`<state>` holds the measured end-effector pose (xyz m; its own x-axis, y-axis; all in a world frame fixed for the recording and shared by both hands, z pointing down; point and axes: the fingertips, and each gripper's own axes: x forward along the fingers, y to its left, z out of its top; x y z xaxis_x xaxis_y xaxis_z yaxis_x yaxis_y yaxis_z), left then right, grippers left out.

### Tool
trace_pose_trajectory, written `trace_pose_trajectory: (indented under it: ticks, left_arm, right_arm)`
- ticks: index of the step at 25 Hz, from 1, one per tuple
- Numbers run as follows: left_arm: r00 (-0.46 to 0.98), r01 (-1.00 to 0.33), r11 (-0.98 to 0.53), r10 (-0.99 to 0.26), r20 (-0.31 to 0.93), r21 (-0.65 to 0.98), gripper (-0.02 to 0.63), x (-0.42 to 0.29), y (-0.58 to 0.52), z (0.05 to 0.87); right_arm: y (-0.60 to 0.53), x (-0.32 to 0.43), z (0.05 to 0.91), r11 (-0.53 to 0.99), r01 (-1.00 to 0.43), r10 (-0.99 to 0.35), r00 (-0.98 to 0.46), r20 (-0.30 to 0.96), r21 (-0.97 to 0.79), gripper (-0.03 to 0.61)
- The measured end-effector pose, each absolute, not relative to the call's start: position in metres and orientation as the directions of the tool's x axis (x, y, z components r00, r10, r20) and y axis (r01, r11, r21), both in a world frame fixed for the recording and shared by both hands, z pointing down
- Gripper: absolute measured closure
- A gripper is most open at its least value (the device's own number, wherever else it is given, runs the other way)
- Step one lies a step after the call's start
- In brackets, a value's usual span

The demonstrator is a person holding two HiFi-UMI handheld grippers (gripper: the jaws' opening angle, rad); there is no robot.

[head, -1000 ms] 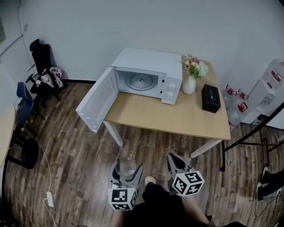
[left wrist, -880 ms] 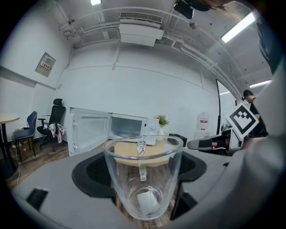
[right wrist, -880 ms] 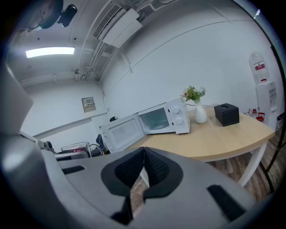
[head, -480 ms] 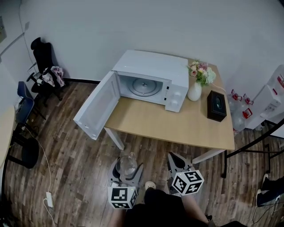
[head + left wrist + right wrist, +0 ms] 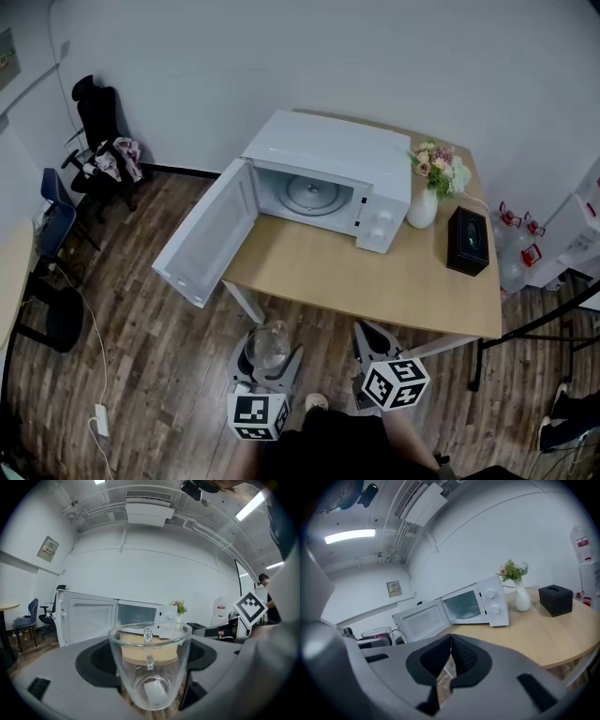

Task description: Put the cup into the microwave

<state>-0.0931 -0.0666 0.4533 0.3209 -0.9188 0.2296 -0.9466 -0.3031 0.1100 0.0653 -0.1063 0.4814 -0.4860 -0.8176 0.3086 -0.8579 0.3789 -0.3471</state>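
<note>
A clear glass cup [image 5: 266, 347] [image 5: 150, 665] stands upright between the jaws of my left gripper [image 5: 267, 361], which is shut on it, over the floor in front of the table. My right gripper [image 5: 372, 345] [image 5: 449, 654] is beside it, shut with nothing held. The white microwave [image 5: 328, 178] [image 5: 480, 603] [image 5: 140, 613] sits on the far left of the wooden table [image 5: 375, 272], its door [image 5: 204, 234] swung wide open to the left, the turntable [image 5: 312, 194] bare inside.
A white vase of flowers [image 5: 427, 192] and a black box [image 5: 468, 241] stand right of the microwave. Office chairs [image 5: 98, 141] are at the left wall, water bottles [image 5: 520, 253] at the right. A power strip [image 5: 100, 419] lies on the wooden floor.
The view has moved closer to the table, so the microwave and table sit lower and larger in the head view. Both grippers keep the same pose, the cup still held.
</note>
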Motion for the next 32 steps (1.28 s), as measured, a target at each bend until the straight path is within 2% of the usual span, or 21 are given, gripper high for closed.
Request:
trace_pose_trajectory:
  ticks: [19, 32]
  left_arm:
    - [0.242, -0.967, -0.216, -0.941, 0.237, 0.133, 0.215, -0.096, -0.09, 0.462]
    - [0.251, -0.965, -0.224, -0.937, 0.242, 0.134, 0.215, -0.087, -0.094, 0.459]
  right_arm:
    - [-0.144, 0.054, 0.479, 0.442, -0.816, -0.785, -0.553, 0.28, -0.372, 0.586]
    - [-0.139, 0.062, 0.491, 0.415, -0.816, -0.776, -0.548, 0.312, -0.402, 0.586]
